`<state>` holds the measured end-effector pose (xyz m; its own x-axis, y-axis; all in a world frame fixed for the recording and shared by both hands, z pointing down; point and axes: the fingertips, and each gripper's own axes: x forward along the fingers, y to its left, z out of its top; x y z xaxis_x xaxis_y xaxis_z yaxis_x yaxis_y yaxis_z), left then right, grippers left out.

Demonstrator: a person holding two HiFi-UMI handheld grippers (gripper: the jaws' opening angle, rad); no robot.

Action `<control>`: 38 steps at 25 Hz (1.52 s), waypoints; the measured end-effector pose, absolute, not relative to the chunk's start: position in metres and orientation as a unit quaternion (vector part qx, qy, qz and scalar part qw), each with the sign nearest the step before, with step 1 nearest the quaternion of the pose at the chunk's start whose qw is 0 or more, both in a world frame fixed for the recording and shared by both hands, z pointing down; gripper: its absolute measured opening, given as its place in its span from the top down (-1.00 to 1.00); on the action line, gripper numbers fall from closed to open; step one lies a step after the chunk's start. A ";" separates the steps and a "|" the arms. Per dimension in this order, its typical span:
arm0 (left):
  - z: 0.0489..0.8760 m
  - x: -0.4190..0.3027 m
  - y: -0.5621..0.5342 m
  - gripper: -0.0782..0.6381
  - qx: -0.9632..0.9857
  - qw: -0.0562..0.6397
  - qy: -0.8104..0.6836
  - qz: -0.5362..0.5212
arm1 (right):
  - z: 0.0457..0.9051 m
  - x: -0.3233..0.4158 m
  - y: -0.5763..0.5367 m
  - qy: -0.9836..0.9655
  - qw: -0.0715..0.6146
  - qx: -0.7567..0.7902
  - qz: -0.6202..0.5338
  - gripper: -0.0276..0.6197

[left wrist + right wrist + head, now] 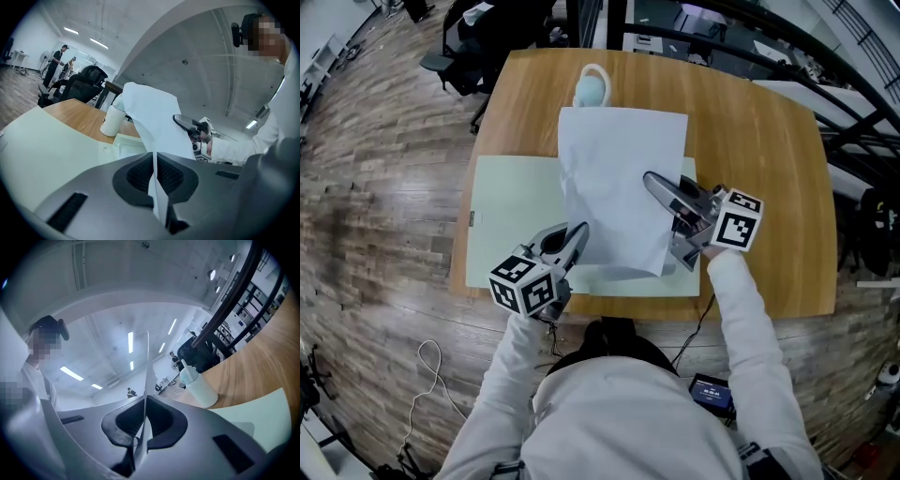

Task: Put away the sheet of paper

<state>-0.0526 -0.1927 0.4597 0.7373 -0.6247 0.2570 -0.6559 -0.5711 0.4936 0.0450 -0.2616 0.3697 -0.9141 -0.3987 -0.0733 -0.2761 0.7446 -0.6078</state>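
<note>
Person: white sleeves [727,319] fill the 6 o'clock part of the head view, and each hand carries a gripper.
Table: wooden top [759,141] with rounded corners, standing on a wood-plank floor.
Mat: pale green [511,216], lying flat on the near half of the table. Its 3 o'clock part is covered by the sheet.
Sheet of paper: white [619,178] and rumpled, over the middle of the table and overlapping the mat. Its far edge reaches toward 12 o'clock, close to the bottle. Held at two places. I cannot tell whether it touches the table.
Left gripper: [578,230] comes in from 7 o'clock to the sheet's near left edge. The jaws are clenched on the paper, and in its own view [154,180] the sheet rises from between the pads.
Right gripper: [650,178] comes in from 4 o'clock across the sheet's right half. The jaws are clamped on the paper, which shows edge-on in its own view [143,425].
Bottle: small and whitish [592,89], upright at 12 o'clock of the sheet, near the table's far edge.
</note>
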 end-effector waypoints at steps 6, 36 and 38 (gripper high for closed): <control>0.468 -0.051 -0.188 0.73 0.882 0.289 -0.371 0.035 | 0.375 0.041 -0.257 0.948 0.086 -0.151 -0.267 0.83; 0.514 -0.045 -0.149 0.73 0.887 0.284 -0.349 0.106 | 0.438 0.033 -0.227 0.972 -0.062 -0.166 -0.152 0.82; 0.517 -0.043 -0.146 0.73 0.888 0.285 -0.343 0.112 | 0.443 0.037 -0.226 0.969 -0.075 -0.175 -0.154 0.82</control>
<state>-0.0425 -0.1464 0.5169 0.7397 -0.5452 0.3943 -0.6729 -0.6025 0.4292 0.0366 -0.2259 0.4431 -0.9274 -0.3170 0.1988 -0.3630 0.8910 -0.2727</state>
